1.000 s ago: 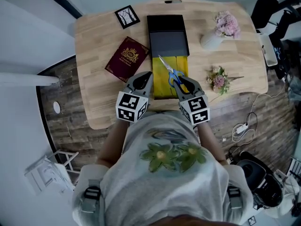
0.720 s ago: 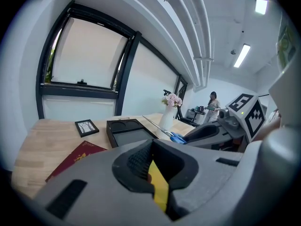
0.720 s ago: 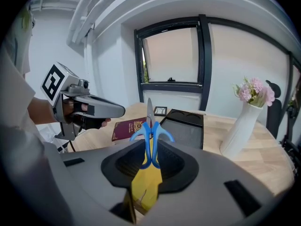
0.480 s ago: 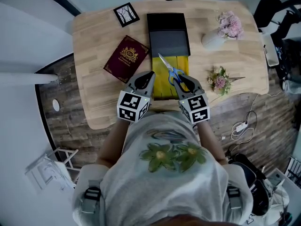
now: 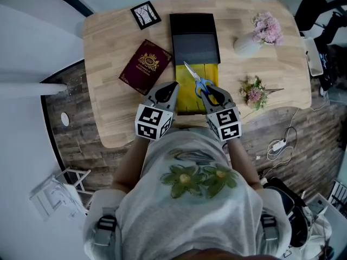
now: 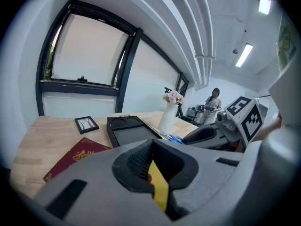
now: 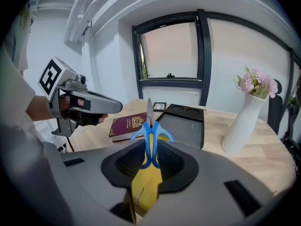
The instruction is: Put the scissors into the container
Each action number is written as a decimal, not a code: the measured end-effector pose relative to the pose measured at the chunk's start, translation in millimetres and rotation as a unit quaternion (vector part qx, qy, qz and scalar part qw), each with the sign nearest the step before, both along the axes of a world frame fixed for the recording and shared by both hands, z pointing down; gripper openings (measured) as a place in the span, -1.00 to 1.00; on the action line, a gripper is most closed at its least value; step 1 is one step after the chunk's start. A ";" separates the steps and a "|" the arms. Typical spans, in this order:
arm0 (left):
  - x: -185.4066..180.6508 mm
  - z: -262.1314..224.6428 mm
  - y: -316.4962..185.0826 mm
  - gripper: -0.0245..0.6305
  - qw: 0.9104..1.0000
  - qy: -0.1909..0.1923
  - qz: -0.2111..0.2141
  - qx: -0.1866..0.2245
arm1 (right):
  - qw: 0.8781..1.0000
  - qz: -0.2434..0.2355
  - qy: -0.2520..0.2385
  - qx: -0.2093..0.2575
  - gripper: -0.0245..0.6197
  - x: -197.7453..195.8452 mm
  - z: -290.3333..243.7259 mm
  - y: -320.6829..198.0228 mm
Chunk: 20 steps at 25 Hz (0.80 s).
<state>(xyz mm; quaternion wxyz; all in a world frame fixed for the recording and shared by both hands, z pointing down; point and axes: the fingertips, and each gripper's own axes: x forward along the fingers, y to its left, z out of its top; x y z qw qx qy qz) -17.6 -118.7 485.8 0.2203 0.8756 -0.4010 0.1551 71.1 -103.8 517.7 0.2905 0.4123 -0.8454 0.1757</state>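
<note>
The right tongs (image 7: 150, 160) clamp the scissors (image 7: 150, 126) by the handles above the yellow box (image 5: 185, 97), whose wall the left tongs (image 6: 153, 174) pinch. Released askew, the blades could catch the rim and tip out.

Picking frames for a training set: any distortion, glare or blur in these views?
Head view: even light, sharp, table edges bowed. Left gripper view: strong fisheye, dark corners, washed-out window. Right gripper view: same fisheye; scissors crisp.

R gripper (image 5: 210, 92) w/ scissors (image 5: 198, 82) | over yellow tray (image 5: 187, 97) | L gripper (image 5: 171, 88) beside
</note>
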 end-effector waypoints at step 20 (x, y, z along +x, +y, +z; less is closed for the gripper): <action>2.4 6.5 -0.3 -0.91 1.000 -0.003 0.002 -0.008 | 1.000 -0.005 0.013 -0.024 -0.67 2.4 24.5 3.9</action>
